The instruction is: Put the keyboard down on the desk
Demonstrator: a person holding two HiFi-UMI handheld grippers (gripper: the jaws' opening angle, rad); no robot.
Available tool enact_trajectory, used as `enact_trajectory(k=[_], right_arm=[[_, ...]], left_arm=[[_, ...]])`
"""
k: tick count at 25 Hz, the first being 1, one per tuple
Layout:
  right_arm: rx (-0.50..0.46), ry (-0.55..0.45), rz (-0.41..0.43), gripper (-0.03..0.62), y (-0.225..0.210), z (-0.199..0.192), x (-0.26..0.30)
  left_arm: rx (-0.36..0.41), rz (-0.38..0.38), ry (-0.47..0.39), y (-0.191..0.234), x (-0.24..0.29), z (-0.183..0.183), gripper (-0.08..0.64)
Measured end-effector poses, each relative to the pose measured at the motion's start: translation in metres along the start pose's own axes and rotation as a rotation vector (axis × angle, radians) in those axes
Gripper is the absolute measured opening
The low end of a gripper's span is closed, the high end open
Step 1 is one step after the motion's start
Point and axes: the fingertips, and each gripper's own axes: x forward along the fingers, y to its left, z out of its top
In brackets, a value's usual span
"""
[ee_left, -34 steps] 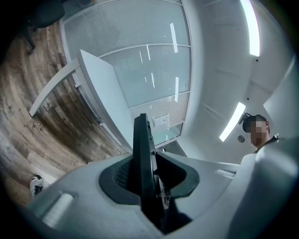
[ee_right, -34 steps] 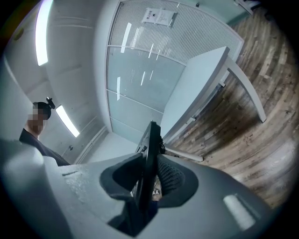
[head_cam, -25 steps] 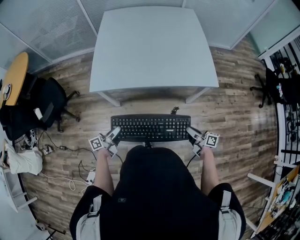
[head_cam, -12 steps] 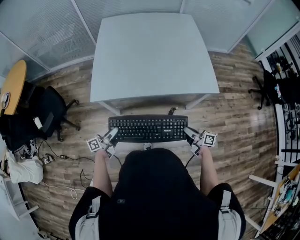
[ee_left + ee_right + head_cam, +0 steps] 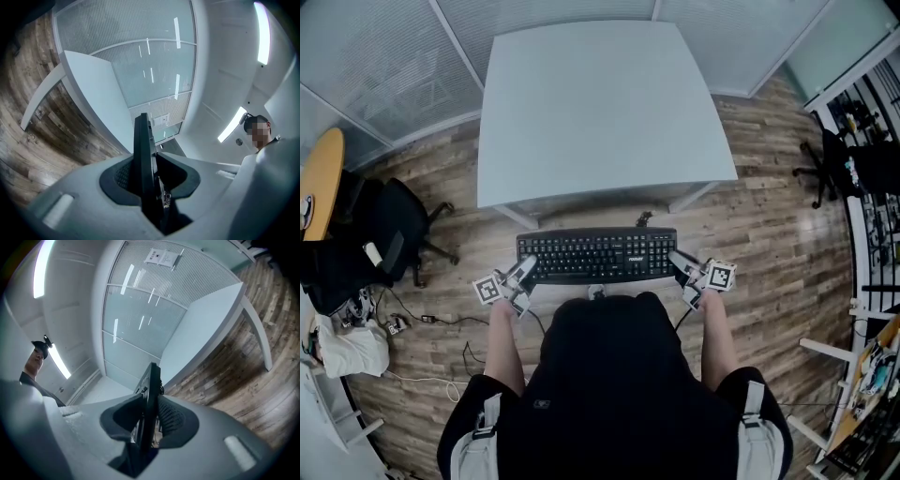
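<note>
Above the wood-plank floor (image 5: 769, 216), just short of the pale counter (image 5: 600, 103), we hold the black keyboard (image 5: 595, 255) flat, our left hand-held gripper (image 5: 525, 269) clamped on its left end, our right hand-held gripper (image 5: 679, 263) clamped on its right. Ribbed glass partitions (image 5: 384, 56) back the counter; a black office chair (image 5: 389, 225) stands left.

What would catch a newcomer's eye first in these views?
The black keyboard stands out first: it is held in mid-air in front of the person, with the left gripper and the right gripper clamped on its two ends. Just beyond it is the big pale desk, standing on the wood-plank floor.
</note>
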Motion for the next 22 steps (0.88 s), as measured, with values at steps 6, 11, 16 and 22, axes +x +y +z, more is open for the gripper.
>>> enact_trajectory(k=[6,11,16,22], right_arm=[[0.003,0.016,-0.014,0.103,-0.006,-0.006,-0.001],[0.013,0.028,0.007,0.103,-0.018,-0.007,0.002],[0.003,0.054,0.019,0.103,-0.01,0.004,0.005],[-0.012,0.066,0.034,0.103,-0.006,0.014,0.008]], left_arm=[[-0.01,-0.001,0.017,0.0,0.001,-0.002,0.1],[-0.006,0.02,0.005,0.004,0.0,-0.008,0.1],[0.0,0.026,-0.029,-0.013,-0.005,-0.007,0.1],[0.02,0.036,-0.064,-0.023,-0.008,-0.006,0.1]])
